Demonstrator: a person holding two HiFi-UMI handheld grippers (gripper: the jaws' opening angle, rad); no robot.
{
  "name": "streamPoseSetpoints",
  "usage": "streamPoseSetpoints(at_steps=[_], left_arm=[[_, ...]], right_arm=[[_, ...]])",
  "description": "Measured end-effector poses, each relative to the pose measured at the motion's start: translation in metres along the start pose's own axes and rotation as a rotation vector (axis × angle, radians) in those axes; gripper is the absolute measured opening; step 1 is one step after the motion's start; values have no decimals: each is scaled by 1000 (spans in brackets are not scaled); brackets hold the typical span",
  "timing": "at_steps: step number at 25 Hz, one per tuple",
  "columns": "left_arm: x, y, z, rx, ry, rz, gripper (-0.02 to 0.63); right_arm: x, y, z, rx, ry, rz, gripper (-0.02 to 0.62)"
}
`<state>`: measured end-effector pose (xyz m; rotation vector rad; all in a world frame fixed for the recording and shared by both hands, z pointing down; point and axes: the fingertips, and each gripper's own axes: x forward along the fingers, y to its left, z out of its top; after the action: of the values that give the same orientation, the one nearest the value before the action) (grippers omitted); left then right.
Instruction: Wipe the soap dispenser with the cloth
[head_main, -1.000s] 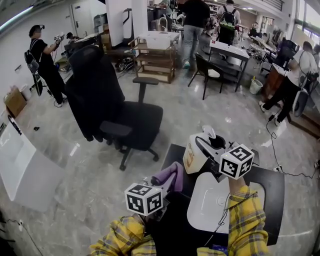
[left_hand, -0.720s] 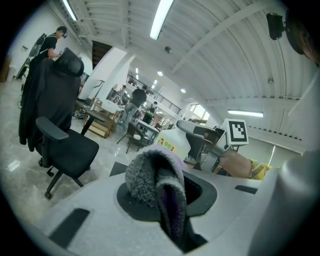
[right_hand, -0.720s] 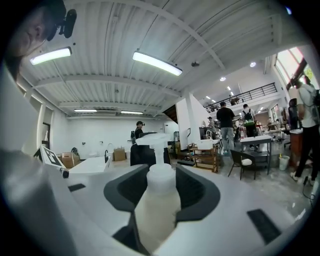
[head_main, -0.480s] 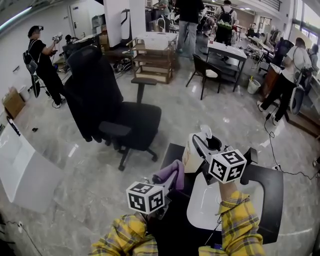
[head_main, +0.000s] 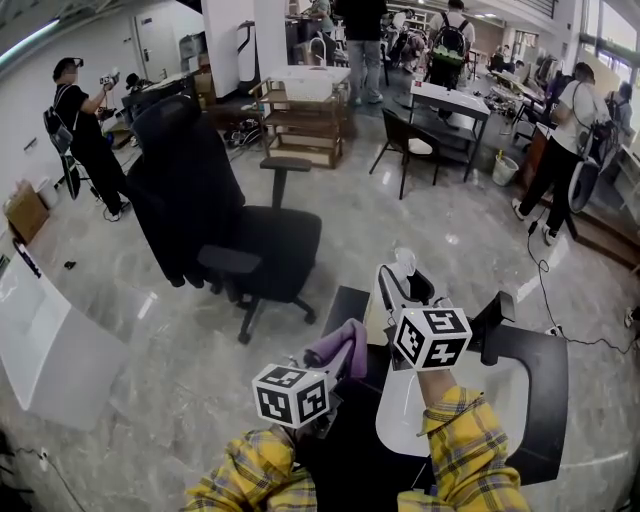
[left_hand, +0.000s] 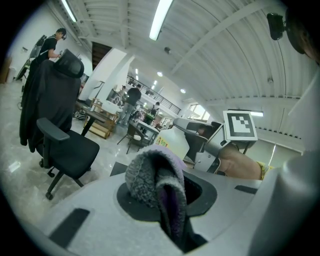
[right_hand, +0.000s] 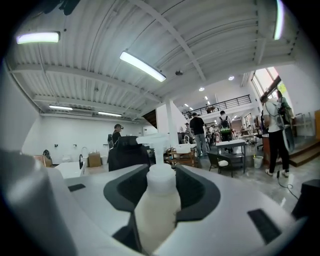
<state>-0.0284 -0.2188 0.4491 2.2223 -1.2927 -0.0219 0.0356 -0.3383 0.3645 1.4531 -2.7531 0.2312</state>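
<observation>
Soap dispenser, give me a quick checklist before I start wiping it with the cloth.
1. Soap dispenser gripped by right hand-held gripper: ok.
2. Cloth clamped in left hand-held gripper: ok.
3. Pump clear of the jaws: ok.
4. Cloth in contact with dispenser: cannot tell; they sit close together.

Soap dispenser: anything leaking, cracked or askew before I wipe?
Nothing damaged or spilled shows. The soap dispenser sits centred in the right gripper, pump pointing away; the cloth is bunched in the left gripper.
</observation>
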Motion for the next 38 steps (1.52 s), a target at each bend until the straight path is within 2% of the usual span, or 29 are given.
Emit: streamPoseSetpoints(at_steps=[7,23,25,28,30,34,36,38], left_arm=[[-1,-1,-1,-1,-10,3,49],[-12,4,7,4,-31,1,49],[-12,3,10,8,-38,-4,49],[-12,0,18,14,-61,-14,49],[-10,-3,26,24,-83,-21,49],[-3,-12,47,88,-141,-32,49],[3,-19,59,124,-171,-39,49],[11,-25,67,144,-199,-43,49]], right_arm=[[0,-1,-4,15,31,-122,164],[-1,3,-4,71,14,-308,166],[-1,3,-2,68,11,-294,166],[0,9,-1,63,28,-204,172],[-4,12,1,32,37,-144,211],[-21,14,7,-27,27,-57,225],[-32,12,5,-33,28,-35,225],[-43,1,0,-30,26,-54,225]])
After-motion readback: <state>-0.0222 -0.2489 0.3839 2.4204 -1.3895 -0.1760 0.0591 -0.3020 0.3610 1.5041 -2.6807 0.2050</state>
